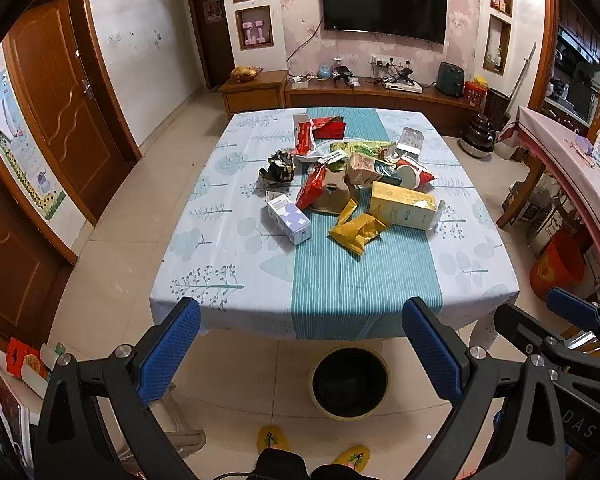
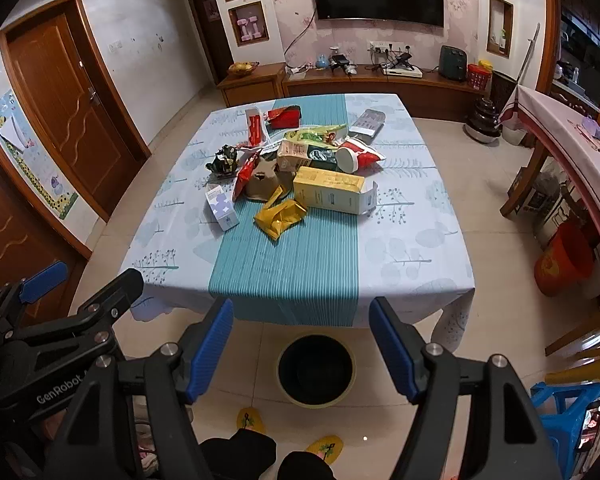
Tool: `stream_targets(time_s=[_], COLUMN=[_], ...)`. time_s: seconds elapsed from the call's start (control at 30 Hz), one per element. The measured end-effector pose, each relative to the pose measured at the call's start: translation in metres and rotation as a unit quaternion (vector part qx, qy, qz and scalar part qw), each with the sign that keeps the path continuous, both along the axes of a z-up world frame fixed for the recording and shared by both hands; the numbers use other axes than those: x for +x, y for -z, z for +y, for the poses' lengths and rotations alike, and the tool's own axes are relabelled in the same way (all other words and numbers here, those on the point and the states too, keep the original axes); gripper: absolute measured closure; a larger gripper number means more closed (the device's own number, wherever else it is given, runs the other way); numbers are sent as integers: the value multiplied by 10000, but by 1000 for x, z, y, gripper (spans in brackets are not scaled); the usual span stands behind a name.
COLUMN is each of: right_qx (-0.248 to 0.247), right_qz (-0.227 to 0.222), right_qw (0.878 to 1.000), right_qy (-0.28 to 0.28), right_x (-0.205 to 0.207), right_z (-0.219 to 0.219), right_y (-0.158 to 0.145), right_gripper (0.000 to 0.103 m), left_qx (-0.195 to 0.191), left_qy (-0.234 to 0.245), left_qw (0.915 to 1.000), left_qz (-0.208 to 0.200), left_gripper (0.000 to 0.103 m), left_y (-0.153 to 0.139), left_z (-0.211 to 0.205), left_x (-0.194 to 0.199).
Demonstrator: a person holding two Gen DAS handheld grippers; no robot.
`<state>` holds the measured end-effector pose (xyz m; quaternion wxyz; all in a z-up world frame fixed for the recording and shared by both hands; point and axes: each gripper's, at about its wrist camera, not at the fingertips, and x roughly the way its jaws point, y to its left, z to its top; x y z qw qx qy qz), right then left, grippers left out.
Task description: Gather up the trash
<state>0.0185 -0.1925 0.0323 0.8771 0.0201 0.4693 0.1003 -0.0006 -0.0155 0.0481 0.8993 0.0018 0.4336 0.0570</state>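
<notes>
With both the left tool (image 1: 300, 344) and right tool (image 2: 300, 344) spread apart and empty, the trash (image 1: 348, 176) is heaped mid-table (image 1: 228, 264), the yellow box (image 1: 404, 204) lying left-to-right, a bin (image 1: 350, 384) on the tiled floor (image 1: 120, 264) near it.

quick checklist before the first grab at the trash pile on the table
1. Left claw open, nothing between its pads: ok.
2. Right claw open and empty: ok.
3. Bin on the floor at the near table edge, mouth unobstructed: ok.
4. Nearest pieces, yellow wrapper and small white box, lie on top, not buried: ok.
5. Either claw within reach of the pile: not ok, both are short of the table.
6. Bin has room left: cannot tell, its inside is dark.
</notes>
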Motion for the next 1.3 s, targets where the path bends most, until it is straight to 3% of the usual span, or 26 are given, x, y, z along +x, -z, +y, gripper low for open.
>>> stream_targets(time_s=[0.27, 0.47, 0.57, 0.73, 0.9, 1.0, 1.07, 1.17, 1.3], right_qx=[50, 232, 349, 309, 3, -52, -59, 92, 114], right_qz=[-146, -266, -353, -683, -320, -10, 244, 642, 901], right_qw=[9999, 9994, 9988, 9972, 9991, 9977, 9955, 9895, 9839], right_qy=[-1, -33, -18, 24, 289, 673, 912, 1296, 1537], right_x=[14, 29, 43, 68, 115, 145, 162, 184, 201], right_z=[0, 3, 7, 25, 53, 65, 71, 81, 92], right_y=[-10, -13, -11, -4, 24, 55, 79, 115, 145], right_gripper=[32, 32, 32, 32, 32, 32, 32, 32, 32], left_qx=[-67, -380, -648, -1239, -1589, -1425, -1400, -1548, -1757], left_qy=[51, 90, 77, 312, 774, 1015, 1096, 986, 659], left_qw=[9997, 9980, 9969, 9917, 9816, 9815, 9758, 9644, 9538], left_qz=[-227, -493, -437, 164, 718, 779, 1273, 1902, 2348], left_gripper=[4, 4, 4, 4, 4, 4, 5, 11, 11], left_y=[-15, -23, -21, -3, 31, 60, 93, 138, 179], left_z=[4, 30, 52, 92, 121, 123, 123, 124, 125], left_x=[15, 30, 51, 107, 181, 219, 249, 282, 302])
